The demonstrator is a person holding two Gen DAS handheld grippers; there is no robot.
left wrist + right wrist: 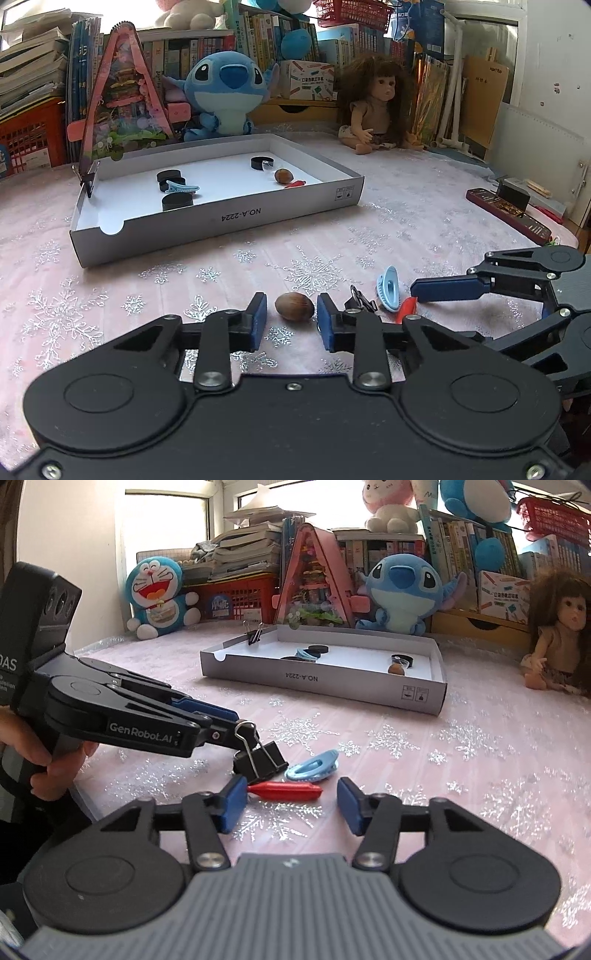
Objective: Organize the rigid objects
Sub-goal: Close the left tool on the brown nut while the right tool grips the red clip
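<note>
Brown and hard-shelled, the nut (294, 305) is what we judge the easiest piece here: light, stiff, not fragile, but rounded and smooth enough to squirt out of a glancing pinch. We would take it across its short middle, pads square to the shell. It is oval, matt, with faint lengthwise streaks.

It lies on the surface between the jaws of the left gripper (291, 314). One pad looks to be touching it, while a sliver of cloth shows before the other, so we read these jaws as not yet clamped.

Just outside those jaws sit a black binder clip (260, 762) and a pale blue hair clip (313, 765).

A red, glossy, spindle-shaped piece (284, 791) lies crosswise between the jaws of the right gripper (291, 785). These stand released, one pad at its blunt end and the other clear of its tip. It looks rigid and slippery, so gripping mid-body seems best.

Well beyond both jaws waits the white cardboard box (221, 229), already holding similar pieces.
</note>
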